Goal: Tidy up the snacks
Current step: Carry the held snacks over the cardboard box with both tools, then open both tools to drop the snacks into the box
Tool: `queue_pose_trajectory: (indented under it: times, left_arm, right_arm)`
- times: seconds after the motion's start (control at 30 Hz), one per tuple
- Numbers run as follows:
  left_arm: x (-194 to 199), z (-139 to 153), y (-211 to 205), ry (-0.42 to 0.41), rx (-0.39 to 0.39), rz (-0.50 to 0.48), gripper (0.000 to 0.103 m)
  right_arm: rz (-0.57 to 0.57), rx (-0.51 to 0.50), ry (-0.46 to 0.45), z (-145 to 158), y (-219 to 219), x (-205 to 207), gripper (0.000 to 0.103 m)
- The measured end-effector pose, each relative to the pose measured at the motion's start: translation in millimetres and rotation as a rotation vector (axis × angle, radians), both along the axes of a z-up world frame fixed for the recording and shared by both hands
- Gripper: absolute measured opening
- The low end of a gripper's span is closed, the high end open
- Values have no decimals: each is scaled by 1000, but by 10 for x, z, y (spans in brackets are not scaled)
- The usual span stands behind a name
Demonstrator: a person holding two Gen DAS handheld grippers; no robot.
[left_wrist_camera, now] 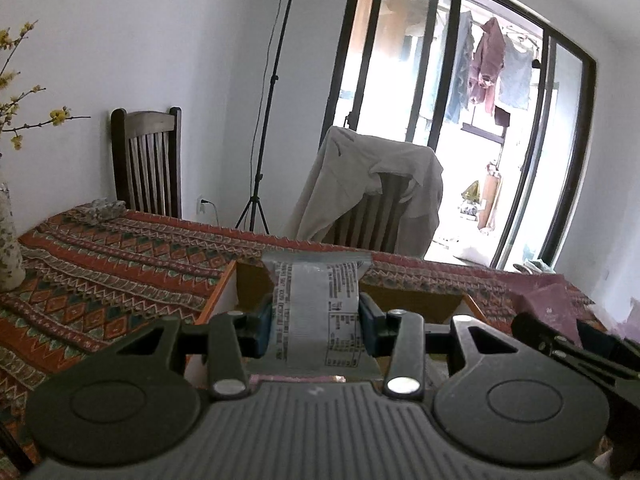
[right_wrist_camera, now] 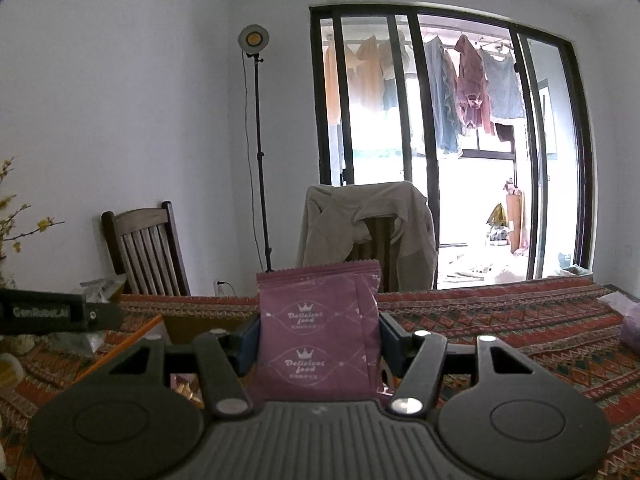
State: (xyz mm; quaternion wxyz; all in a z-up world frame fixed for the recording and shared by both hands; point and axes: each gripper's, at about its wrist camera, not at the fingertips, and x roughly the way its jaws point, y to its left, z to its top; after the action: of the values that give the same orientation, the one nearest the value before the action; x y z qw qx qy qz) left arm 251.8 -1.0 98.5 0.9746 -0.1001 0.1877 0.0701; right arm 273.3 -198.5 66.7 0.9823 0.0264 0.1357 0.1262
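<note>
**Two snack packets held above the table.**
My left gripper [left_wrist_camera: 316, 320] clamps a grey printed packet [left_wrist_camera: 316, 300] upright over the open cardboard box [left_wrist_camera: 412, 300]; my right gripper [right_wrist_camera: 318, 338] pinches a purple packet [right_wrist_camera: 320, 328] above the patterned tablecloth [right_wrist_camera: 500, 320], jaws part-closed on each.

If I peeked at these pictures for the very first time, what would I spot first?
You'd spot the snacks first: the left gripper squeezes a silver packet upright right in the middle, and the right gripper holds a purple packet with little crowns. Next comes the colourful zigzag tablecloth underneath, then the big glass door behind, with laundry hanging outside.
</note>
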Motion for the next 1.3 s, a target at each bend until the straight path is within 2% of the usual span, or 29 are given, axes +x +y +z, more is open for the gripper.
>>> queue_pose_trajectory:
  times: [0.23,0.43,0.9,0.93,0.97,1.0,1.03,1.07,1.13,1.3]
  left_arm:
    - [195,-116,94,-42,-12,43,43]
    - [326,-303,189,3,14,73,43]
    - [330,-434,183,-6,36,45,45]
    - [329,-441,181,-5,35,44,51]
    - [325,-446,187,-7,28,41,63]
    - [314,-448,193,-14,24,43,72]
    - [302,-448,202,-20,21,51,91]
    - [277,-442,207,-34,19,68,103]
    - [228,-423,215,-65,16,91,103]
    - [227,-422,221,-60,9,103,103]
  right_arm:
    - [-3,29,-21,-167,28,172,60]
    - [13,16,4,-272,30,219,60]
    - [32,-9,40,-395,96,244,62]
    - [31,-6,41,-404,87,242,67]
    - [30,-2,44,-413,81,246,75]
    - [29,2,44,-416,75,247,92]
    - [26,5,39,-418,66,238,102]
    - [22,9,34,-416,62,229,103]
    - [20,12,34,-415,54,231,103]
    - [21,1,39,-425,69,221,103]
